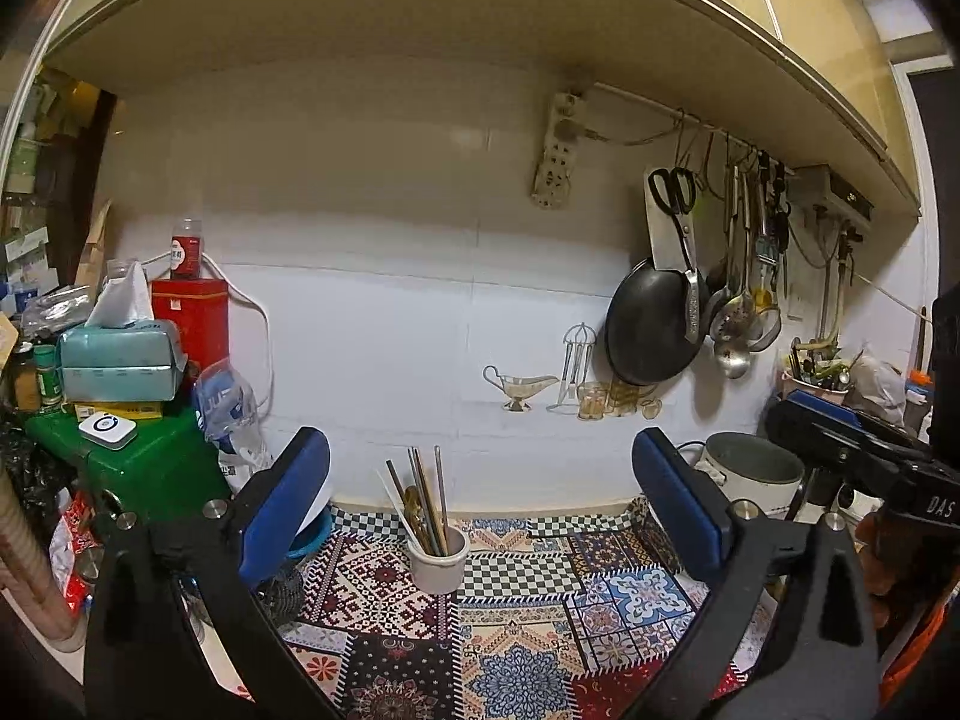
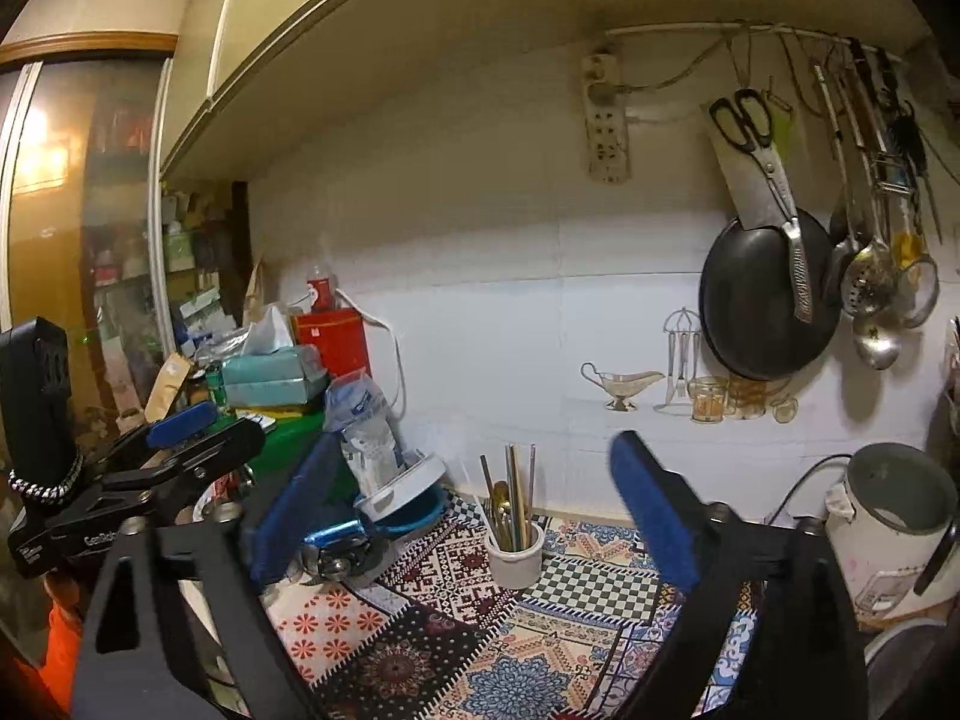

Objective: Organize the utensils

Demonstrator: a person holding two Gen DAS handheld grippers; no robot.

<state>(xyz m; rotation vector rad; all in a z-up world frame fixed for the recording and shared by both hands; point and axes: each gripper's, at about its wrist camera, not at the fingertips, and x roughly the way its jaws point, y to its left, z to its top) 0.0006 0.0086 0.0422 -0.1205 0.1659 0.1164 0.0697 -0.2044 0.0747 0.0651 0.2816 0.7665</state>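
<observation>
A: Looking along both wrist views, the white crock (image 1: 438, 564) sits on the patterned mat (image 1: 528, 630) near the tiled wall (image 1: 390, 330), and it holds the utensils (image 1: 423, 498): chopsticks and what seems a gold spoon, all standing upright with a slight lean, their long axes running up and down.

B: Where does the crock lie from each hand-held gripper?

A: Ahead of the left hand-held gripper (image 1: 480, 516) and a little left of its centre line, lower in the view. Ahead of the right hand-held gripper (image 2: 474, 516) too, just right of centre. I judge neither clearly nearer; both stand well back from the crock.

B: Are the jaws holding anything?

A: No. Both pairs of blue pads stand spread wide, with nothing between them but the view of the mat and crock.

B: Any loose utensils left?

A: None that I can see on the mat. I'd judge the sorting largely done, though the pads hide some of the surface.

B: Room to move?

A: Left of the crock it is crowded: a tilted blue and white tub (image 2: 408, 492) and a plastic bag (image 2: 366, 426) just beside it, then a green box (image 1: 150, 468). Right of the crock the mat is bare as far as the white cooker (image 2: 888, 528). Above the crock, the utensil tips are the thing to clear; the hanging pan (image 1: 654, 330) is well off to its right.
</observation>
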